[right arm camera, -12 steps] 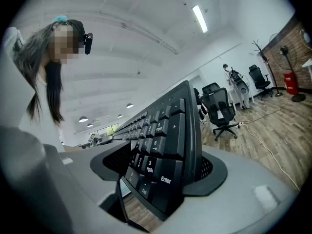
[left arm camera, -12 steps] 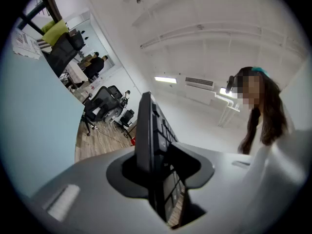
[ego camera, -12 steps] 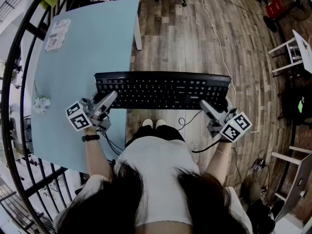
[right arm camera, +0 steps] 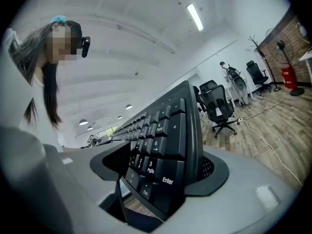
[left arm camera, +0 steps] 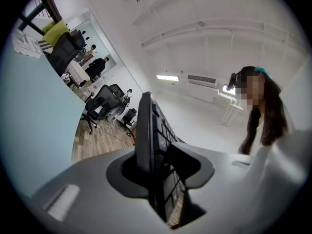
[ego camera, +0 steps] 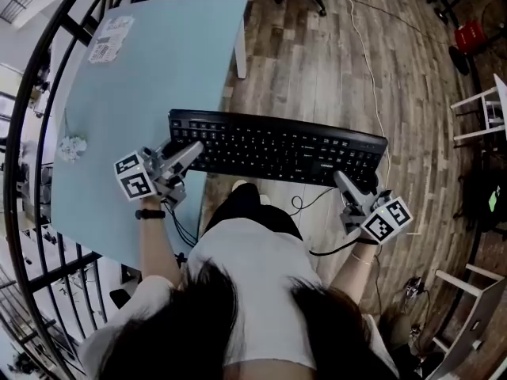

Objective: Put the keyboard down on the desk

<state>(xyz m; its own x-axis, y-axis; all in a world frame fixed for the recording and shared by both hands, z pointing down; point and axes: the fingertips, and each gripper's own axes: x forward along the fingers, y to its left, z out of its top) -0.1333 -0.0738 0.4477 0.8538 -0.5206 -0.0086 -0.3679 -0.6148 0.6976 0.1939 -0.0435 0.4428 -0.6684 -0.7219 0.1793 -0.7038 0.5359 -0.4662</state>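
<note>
Nearest the camera, the left hand-held gripper (ego camera: 188,152) is closed on the left short end of the black keyboard (ego camera: 277,147). Its own view shows that end seated edge-on between the jaws, which stand partly apart and press on both faces. The right hand-held gripper (ego camera: 343,180) clamps the opposite end at the number pad, with its jaws set wider and the Enter key just at the grip. The keyboard spans level between the two grippers, keys facing up, in front of the person's body. A dark cable (ego camera: 304,203) hangs from beneath it. The keyboard's left end overlaps the near right edge of the pale blue desk (ego camera: 150,77); contact there cannot be determined. The remainder is over the wooden floor (ego camera: 317,70). Farther off, a crumpled wad (ego camera: 72,146) and a printed sheet (ego camera: 111,39) lie on the desk.
</note>
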